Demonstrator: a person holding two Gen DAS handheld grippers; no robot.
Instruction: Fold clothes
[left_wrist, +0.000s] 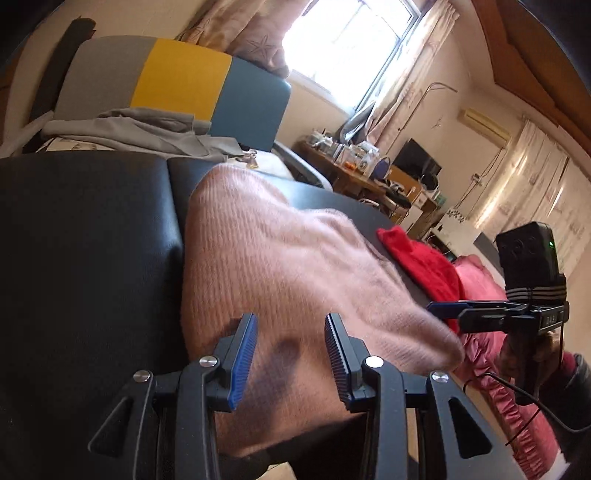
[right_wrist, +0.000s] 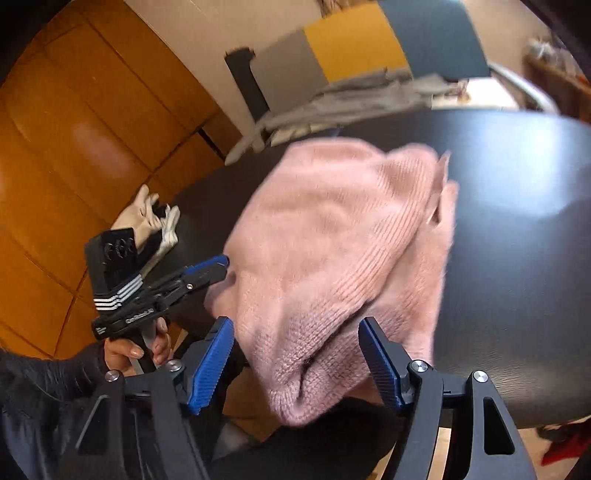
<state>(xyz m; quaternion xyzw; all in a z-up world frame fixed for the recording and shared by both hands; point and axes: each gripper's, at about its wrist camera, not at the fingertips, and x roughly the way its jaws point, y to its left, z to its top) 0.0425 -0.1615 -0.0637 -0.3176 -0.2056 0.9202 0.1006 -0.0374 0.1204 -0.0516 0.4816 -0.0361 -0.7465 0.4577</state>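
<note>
**Pink sweater bunched at the near edge, both sets of jaws wide**

The pink sweater (left_wrist: 280, 266) lay heaped on the black counter (left_wrist: 92, 240). Its lower end spilled over the near edge toward the person. It was no flat rectangle: one layer was doubled over another and a flap stuck up at the far side. That would fit a fold half made, or a garment merely gathered.

The left gripper (left_wrist: 290, 332) sat low at the near edge with its jaws apart, and the knit showed between the pads without being pinched. The right gripper (right_wrist: 295, 321) was beside it, jaws spread wide over the hanging end and nothing clamped. My read: both stood at the hem side because that loose end is the easiest to catch. The right wrist view was smeared, so the cloth's far outline was uncertain.

Around it, a red cloth (left_wrist: 417, 258) lay on the counter just past the sweater's right side, with a darker pink garment (left_wrist: 476, 280) beyond. Those two crowded the right-hand room for spreading it out. A pale glove-like piece (right_wrist: 147, 218) sat at the left edge. A grey garment (left_wrist: 129, 125) was draped on the chair (left_wrist: 177, 81) behind the far edge, well clear.
</note>
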